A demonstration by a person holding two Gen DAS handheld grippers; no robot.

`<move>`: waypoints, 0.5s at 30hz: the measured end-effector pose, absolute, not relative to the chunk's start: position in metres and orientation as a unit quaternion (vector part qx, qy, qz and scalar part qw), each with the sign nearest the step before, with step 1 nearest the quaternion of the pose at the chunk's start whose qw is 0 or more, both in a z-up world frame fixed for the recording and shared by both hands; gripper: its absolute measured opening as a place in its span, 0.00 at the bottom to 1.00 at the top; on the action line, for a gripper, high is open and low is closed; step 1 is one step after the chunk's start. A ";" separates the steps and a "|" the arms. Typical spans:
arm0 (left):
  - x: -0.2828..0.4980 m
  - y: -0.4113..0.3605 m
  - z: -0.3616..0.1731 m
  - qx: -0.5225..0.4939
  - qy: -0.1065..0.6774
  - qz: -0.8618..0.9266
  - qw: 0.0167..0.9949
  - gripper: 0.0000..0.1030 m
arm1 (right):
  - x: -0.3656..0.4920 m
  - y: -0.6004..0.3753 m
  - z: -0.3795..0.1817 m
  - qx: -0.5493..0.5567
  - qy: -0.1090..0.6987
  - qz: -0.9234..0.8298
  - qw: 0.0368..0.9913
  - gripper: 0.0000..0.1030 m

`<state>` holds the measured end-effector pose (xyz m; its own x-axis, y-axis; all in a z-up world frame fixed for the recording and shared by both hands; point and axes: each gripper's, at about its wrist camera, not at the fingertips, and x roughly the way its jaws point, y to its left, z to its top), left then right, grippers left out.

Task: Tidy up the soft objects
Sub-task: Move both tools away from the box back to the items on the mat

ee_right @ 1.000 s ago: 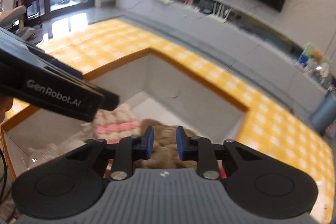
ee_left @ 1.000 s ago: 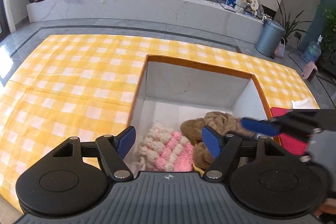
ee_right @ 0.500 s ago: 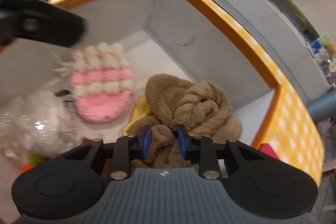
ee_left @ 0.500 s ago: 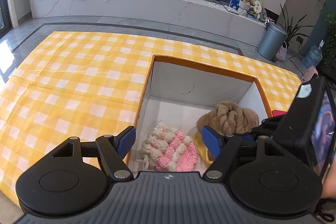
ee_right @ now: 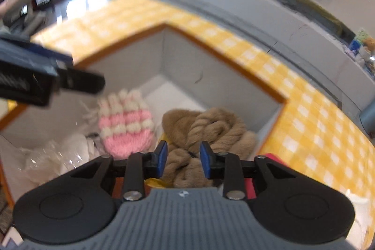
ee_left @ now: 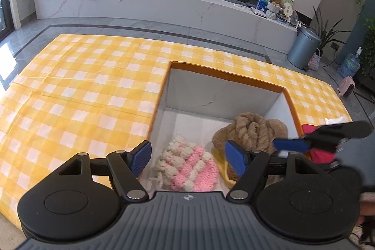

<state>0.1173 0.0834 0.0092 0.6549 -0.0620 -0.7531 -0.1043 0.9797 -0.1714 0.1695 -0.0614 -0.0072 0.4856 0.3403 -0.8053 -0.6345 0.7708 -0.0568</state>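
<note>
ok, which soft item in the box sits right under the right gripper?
The brown twisted plush, not the pink-and-white knit piece to its left. The right gripper is opening, nothing pinched.

Yellow-checked table [ee_left: 89, 90], sunken box [ee_left: 218, 95] holding pink-white knit [ee_left: 187, 168], brown plush [ee_left: 253, 130]

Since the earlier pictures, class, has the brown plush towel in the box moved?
Yes. In the left wrist view the brown plush towel sat low near the pink knitted piece; now it lies farther back, toward the box's right wall.
</note>
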 end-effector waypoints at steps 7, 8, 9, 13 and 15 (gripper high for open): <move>0.117 0.063 0.010 -0.088 0.413 0.001 0.907 0.82 | 0.153 -0.112 0.029 -0.126 0.368 0.254 0.886 0.35; 0.116 0.061 0.011 -0.090 0.408 0.005 0.909 0.82 | 0.150 -0.118 0.032 -0.118 0.360 0.246 0.892 0.38; 0.115 0.060 0.012 -0.093 0.402 0.007 0.911 0.82 | 0.147 -0.125 0.035 -0.110 0.352 0.238 0.899 0.40; 0.108 0.052 0.020 -0.084 0.374 -0.015 0.923 0.82 | 0.136 -0.155 0.039 -0.061 0.333 0.217 0.916 0.40; 0.103 0.047 0.025 -0.087 0.360 -0.023 0.929 0.82 | 0.134 -0.166 0.038 -0.050 0.334 0.214 0.917 0.40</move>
<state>0.1032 0.0470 0.0253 0.7401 -0.1048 -0.6643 -0.0199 0.9839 -0.1774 0.1342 -0.1663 0.0378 0.6858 0.3580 -0.6336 -0.4250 0.9038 0.0507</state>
